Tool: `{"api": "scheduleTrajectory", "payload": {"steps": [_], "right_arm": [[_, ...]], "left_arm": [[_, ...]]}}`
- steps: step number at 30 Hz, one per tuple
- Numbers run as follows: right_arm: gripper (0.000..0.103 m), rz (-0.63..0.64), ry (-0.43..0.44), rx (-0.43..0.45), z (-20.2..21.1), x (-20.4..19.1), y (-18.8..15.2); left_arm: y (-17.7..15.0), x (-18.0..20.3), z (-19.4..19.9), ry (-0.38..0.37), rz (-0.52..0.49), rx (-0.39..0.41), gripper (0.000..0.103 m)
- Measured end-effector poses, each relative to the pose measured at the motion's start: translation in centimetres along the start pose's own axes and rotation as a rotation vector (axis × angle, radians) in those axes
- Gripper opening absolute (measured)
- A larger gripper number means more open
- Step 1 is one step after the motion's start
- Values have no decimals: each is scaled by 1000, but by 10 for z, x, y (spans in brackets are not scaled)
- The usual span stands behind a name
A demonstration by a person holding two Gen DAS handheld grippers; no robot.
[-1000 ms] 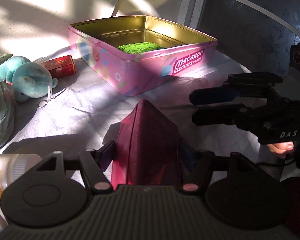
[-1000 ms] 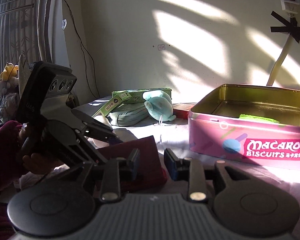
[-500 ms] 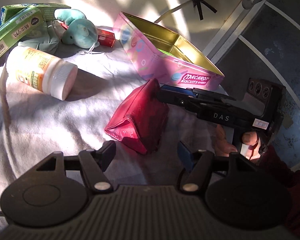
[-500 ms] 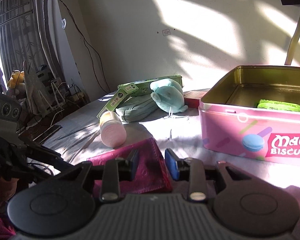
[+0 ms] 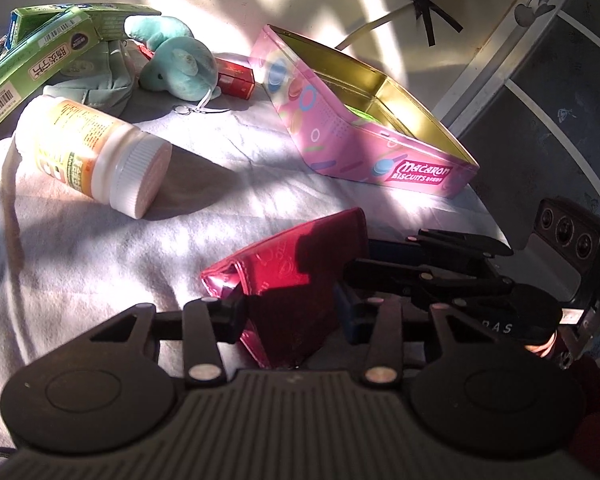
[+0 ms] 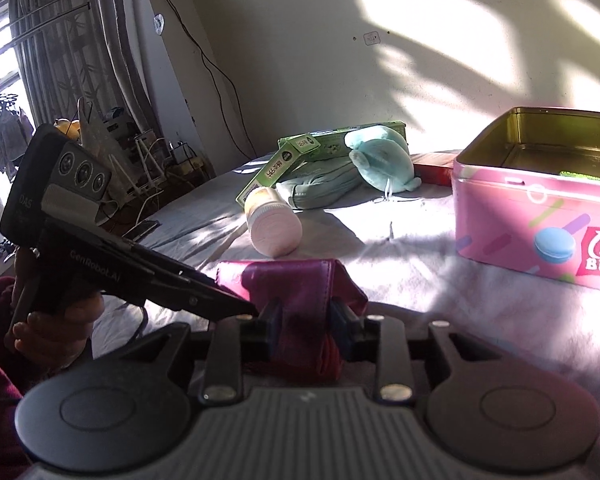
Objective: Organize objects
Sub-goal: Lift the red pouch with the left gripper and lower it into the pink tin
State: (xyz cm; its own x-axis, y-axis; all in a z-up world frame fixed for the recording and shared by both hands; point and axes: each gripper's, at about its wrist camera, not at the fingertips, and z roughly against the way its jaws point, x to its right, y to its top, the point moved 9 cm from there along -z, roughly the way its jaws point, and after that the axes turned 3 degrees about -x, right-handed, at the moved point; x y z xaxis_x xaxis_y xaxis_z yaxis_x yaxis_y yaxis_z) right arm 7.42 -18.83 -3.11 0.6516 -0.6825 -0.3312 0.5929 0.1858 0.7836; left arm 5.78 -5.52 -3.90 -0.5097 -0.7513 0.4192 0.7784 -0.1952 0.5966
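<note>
We have one green item (image 5: 358, 112) in the tin (image 5: 380, 160). Both tongs, left (image 5: 292, 312) and right (image 6: 306, 326), grip the red pouch (image 5: 284, 272) on the table; bottle (image 5: 92, 156), plush (image 5: 176, 68) and boxes wait (most remains).

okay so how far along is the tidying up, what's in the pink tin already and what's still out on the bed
Done: one green packet lies in the pink tin.
In hand: the red pouch is clamped by both the left gripper and the right gripper, not yet in the tin.
Left on the sheet: the white bottle, teal plush, green boxes, grey-green pouch and small red box.
</note>
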Motion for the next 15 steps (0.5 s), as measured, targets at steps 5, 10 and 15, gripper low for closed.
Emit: {"api": "scheduleTrajectory", "payload": {"steps": [5, 10, 15], "right_arm": [[21, 0, -25, 104, 25, 2, 20], [21, 47, -151, 274, 73, 17, 59], [21, 12, -356, 374, 115, 75, 81]], "left_arm": [[29, 22, 16, -18, -108, 62, 45], [92, 72, 9, -39, -267, 155, 45], [143, 125, -48, -82, -359, 158, 46]]}}
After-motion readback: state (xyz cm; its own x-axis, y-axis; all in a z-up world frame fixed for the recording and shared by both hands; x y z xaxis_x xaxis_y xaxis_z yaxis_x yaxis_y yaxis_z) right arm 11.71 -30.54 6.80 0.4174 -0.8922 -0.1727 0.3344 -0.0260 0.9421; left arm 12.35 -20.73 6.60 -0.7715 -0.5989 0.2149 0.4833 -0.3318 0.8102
